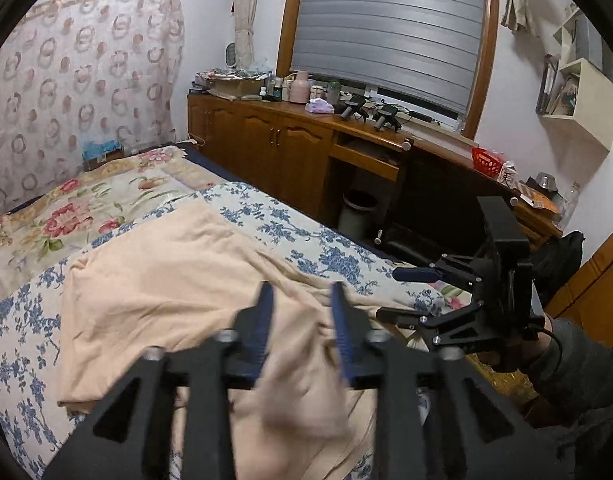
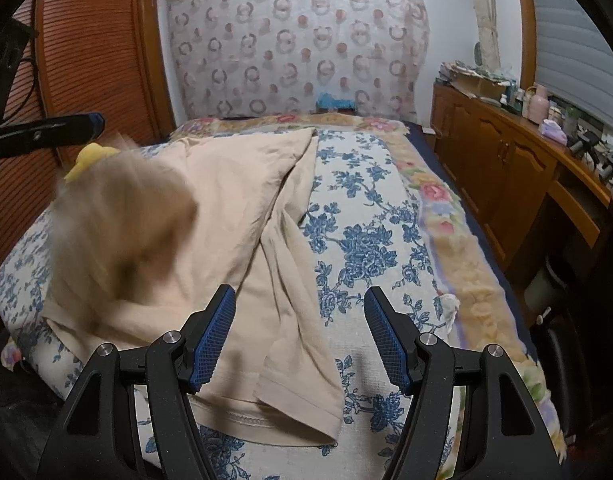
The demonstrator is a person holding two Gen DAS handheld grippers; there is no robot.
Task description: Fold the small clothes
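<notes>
Left gripper [image 1: 302, 304] parted over blurred, perhaps loose beige garment [image 1: 154, 300], bedspread [image 2: 362, 240] bare rightward

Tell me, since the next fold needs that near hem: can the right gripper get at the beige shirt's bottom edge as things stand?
Probably yes. The right gripper is open and empty, hovering over the beige shirt, whose hem lies flat on the floral bedspread just below its fingers, nothing between.
</notes>
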